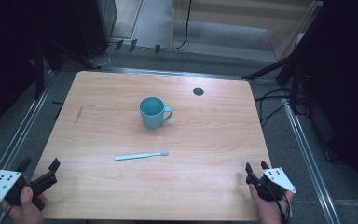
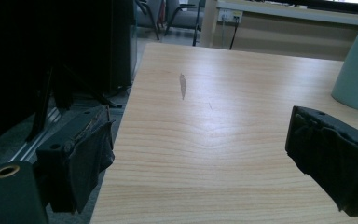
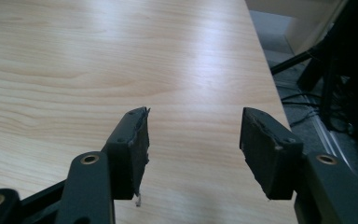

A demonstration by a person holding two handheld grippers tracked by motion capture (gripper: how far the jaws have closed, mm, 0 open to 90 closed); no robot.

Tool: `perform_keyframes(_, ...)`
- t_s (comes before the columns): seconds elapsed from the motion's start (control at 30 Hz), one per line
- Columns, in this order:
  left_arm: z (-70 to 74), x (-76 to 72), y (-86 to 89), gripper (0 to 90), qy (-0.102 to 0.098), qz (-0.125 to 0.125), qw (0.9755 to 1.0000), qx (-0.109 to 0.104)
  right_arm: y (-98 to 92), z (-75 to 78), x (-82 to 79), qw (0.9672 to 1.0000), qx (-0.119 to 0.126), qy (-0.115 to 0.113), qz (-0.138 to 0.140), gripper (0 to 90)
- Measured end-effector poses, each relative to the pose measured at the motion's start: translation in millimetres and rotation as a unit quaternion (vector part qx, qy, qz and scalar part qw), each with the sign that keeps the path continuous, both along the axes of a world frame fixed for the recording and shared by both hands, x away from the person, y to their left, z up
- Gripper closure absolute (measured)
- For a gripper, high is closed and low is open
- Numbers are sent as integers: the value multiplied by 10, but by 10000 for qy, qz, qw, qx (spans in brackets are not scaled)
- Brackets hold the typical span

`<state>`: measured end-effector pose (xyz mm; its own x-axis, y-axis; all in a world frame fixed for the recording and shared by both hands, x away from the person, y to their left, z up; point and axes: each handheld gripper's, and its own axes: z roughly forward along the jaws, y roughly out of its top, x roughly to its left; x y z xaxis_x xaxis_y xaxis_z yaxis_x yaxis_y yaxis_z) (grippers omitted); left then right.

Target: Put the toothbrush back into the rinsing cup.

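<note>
Both my tongs, left (image 1: 40,169) and right (image 1: 257,167), sat unclenched and empty at the worktop's (image 1: 205,186) near corners, the toothbrush (image 1: 141,155) lying left-to-right between them, nearer than the mug (image 1: 152,113).

A mug (image 1: 152,112) was set near the table's (image 1: 98,93) centre; a toothbrush (image 1: 141,155) was laid before it, toward the near edge.
</note>
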<state>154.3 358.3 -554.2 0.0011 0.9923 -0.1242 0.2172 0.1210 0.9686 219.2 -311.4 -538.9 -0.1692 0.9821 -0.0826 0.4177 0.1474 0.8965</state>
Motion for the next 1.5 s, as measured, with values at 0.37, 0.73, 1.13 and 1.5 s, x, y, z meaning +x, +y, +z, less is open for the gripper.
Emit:
perform_keyframes(0.37, 1, 12, -11, 80, 33, -76, 9999, 89, 174, 325, 430, 9960, -133, 812, 338, 499)
perform_keyframes(0.73, 3, 21, -15, 79, 53, -150, 9998, 110, 590, 562, 845, 9795, -456, 1820, 727, 788)
perform_keyframes(1.13, 4, 29, -33, 79, 65, -187, 9996, 191, 1715, 651, 962, 9503, -695, 2365, 1902, 874)
perform_keyframes(1.5, 7, 38, -54, 80, 110, -225, 9992, 312, 2785, 603, 947, 9223, -731, 2503, 2852, 900)
